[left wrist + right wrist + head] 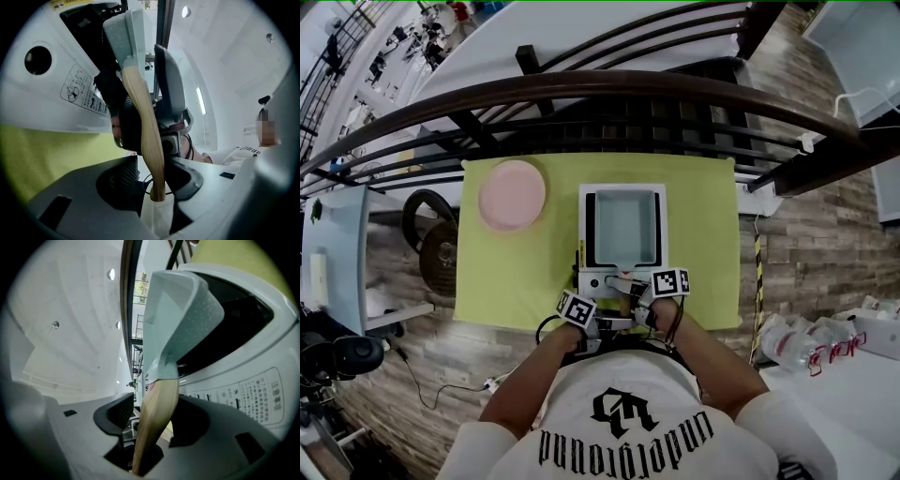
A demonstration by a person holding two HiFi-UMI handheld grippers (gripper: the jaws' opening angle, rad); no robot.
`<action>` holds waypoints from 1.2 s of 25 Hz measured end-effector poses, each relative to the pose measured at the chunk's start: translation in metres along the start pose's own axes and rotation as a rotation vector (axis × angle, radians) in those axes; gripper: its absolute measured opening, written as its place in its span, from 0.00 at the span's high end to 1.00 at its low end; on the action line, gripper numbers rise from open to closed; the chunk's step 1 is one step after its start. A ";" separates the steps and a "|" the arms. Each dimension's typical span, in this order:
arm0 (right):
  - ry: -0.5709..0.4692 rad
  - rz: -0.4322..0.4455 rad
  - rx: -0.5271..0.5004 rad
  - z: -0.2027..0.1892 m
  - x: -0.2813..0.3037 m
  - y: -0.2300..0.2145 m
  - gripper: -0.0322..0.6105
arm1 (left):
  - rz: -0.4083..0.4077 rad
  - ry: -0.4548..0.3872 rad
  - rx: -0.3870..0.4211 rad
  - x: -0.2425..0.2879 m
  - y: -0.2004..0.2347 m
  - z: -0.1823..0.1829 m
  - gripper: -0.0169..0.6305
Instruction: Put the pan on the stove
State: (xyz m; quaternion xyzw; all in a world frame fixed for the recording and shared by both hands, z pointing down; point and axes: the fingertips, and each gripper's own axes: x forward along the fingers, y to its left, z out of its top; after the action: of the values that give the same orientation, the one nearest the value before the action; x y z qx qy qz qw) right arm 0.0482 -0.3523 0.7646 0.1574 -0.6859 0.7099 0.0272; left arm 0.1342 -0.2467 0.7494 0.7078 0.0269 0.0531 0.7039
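A pale blue-grey square pan [625, 225] sits on the white stove [600, 281] in the head view, its wooden handle pointing toward me. My left gripper [619, 322] comes in from the left and my right gripper [635, 291] from the right, both at the handle. The left gripper view has the handle [140, 112] standing between the jaws of the left gripper [157, 178], with a gap beside it. The handle [157, 413] also passes between the jaws of the right gripper [150, 427] in the right gripper view, and these do not clamp it either. Both grippers are open.
The stove stands on a yellow-green mat [506, 272], with a pink plate [513, 194] at its far left. A dark wooden railing [581, 94] curves behind the table. Round weight plates [441, 253] lie on the floor at the left, and bottles [806, 342] at the right.
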 end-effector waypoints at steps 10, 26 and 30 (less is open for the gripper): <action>-0.008 -0.012 -0.032 -0.003 -0.011 0.004 0.49 | 0.003 -0.037 0.003 -0.002 -0.001 -0.004 0.59; -0.084 -0.056 -0.090 -0.020 -0.069 0.008 0.50 | 0.086 -0.193 0.041 -0.042 0.000 -0.022 0.59; -0.100 -0.074 -0.141 -0.025 -0.078 0.017 0.58 | 0.123 -0.239 0.107 -0.054 -0.007 -0.019 0.59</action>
State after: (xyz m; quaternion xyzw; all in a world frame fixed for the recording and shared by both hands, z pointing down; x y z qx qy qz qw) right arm 0.1135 -0.3146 0.7271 0.2156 -0.7283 0.6497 0.0304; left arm 0.0784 -0.2336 0.7401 0.7459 -0.0978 0.0098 0.6588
